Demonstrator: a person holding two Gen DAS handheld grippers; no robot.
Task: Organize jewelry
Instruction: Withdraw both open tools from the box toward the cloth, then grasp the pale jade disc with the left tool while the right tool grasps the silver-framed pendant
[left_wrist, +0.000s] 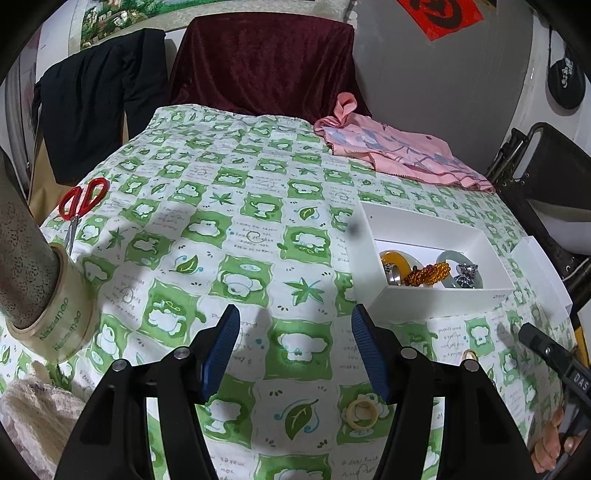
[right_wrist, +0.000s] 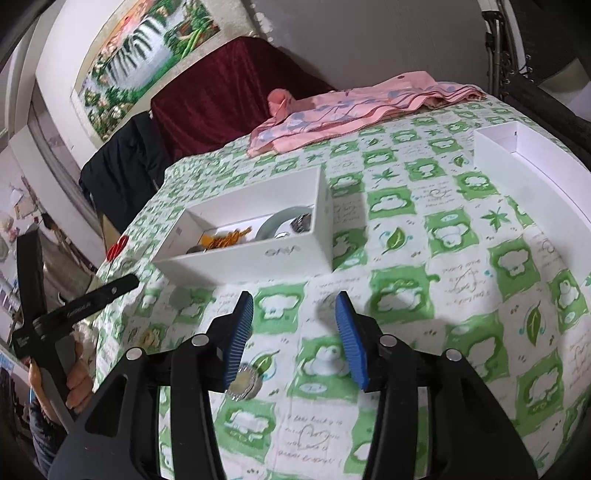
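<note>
While both claws hang apart and empty over the cloth, I judge we are mid-collection: my left gripper (left_wrist: 293, 354) has a cream ring (left_wrist: 362, 414) just by its right finger, and my right gripper (right_wrist: 295, 339) has a round silver-rimmed piece (right_wrist: 244, 382) touching its left pad. Farther off, the white box (left_wrist: 436, 295) already holds bangles and beads. Next, I would close on one loose piece and carry it over.

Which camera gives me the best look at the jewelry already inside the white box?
Left wrist view: it looks down into the white box, showing the amber bangle, beaded piece and pale green bangle. In the right wrist view the box's near wall hides most of them.
</note>
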